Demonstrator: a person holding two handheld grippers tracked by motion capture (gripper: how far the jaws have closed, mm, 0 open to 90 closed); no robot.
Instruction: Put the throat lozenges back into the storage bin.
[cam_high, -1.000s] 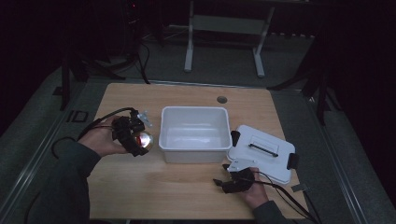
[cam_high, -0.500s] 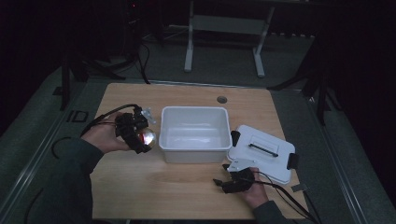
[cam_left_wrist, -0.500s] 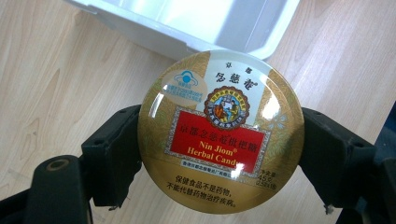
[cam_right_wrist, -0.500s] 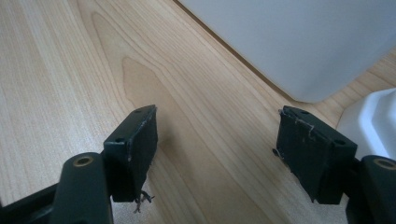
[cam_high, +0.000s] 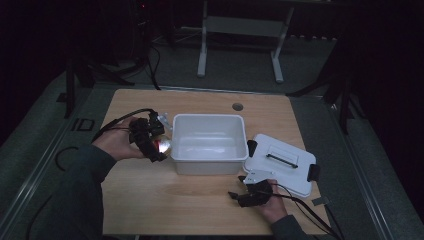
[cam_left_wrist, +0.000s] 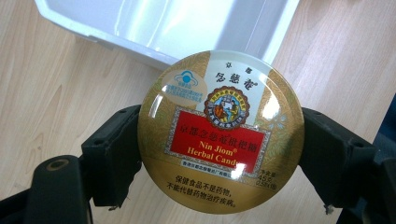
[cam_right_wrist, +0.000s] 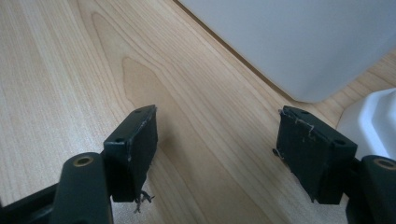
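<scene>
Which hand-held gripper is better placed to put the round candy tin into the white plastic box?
Left hand-held gripper: it already grips the round gold candy tin beside the white plastic box. The right hand-held gripper is open, empty.

Open white rectangular plastic bin (cam_high: 209, 142) blocks table centre; its white handled lid (cam_high: 282, 167) obstructs 4 o'clock; bare light wooden tabletop (cam_high: 165, 200) passable at 7 o'clock.

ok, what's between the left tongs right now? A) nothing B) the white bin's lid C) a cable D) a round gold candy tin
D: the left gripper view shows the round gold candy tin clamped edge to edge in the left tongs, beside the white bin.
</scene>
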